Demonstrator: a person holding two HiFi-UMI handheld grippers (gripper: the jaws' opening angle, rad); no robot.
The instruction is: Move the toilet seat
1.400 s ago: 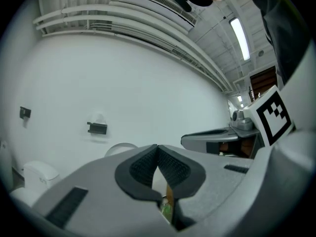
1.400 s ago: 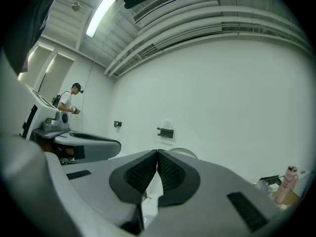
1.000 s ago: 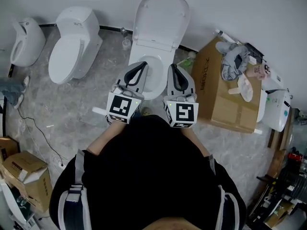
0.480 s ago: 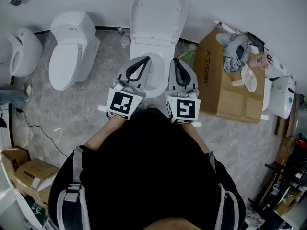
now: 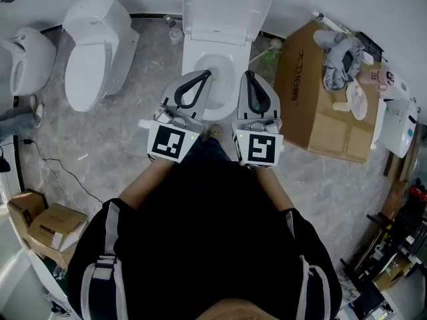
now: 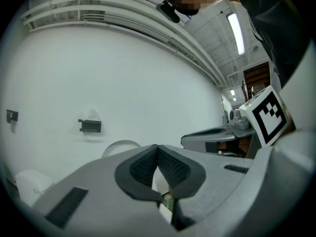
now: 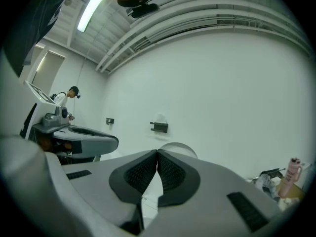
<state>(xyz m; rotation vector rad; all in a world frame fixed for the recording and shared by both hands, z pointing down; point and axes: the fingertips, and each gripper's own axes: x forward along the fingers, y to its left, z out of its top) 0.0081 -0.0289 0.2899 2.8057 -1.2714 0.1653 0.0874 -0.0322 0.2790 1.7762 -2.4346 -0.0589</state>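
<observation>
A white toilet [image 5: 200, 62] stands against the far wall with its lid and seat [image 5: 225, 5] raised upright. In the head view both grippers hover side by side over the front of the open bowl. My left gripper [image 5: 207, 74] is shut, with nothing between its pads. My right gripper [image 5: 248, 74] is also shut and empty. In the left gripper view the closed left gripper [image 6: 157, 147] points at the wall, with the rounded top of the lid [image 6: 121, 146] just behind it. The right gripper view shows the closed right gripper [image 7: 157, 152] in front of the same lid [image 7: 177, 147].
A second toilet [image 5: 93, 52] with its lid down and a white urinal-like fixture [image 5: 23, 59] stand to the left. A large cardboard box [image 5: 313, 112] with clothes [image 5: 343, 59] on it sits close on the right. Small boxes [image 5: 47, 225] and a cable [image 5: 47, 172] lie on the left floor.
Both grippers have shifted forward together, still shut and side by side. The toilet now sits higher in the head view, its lid cut off by the top edge.
</observation>
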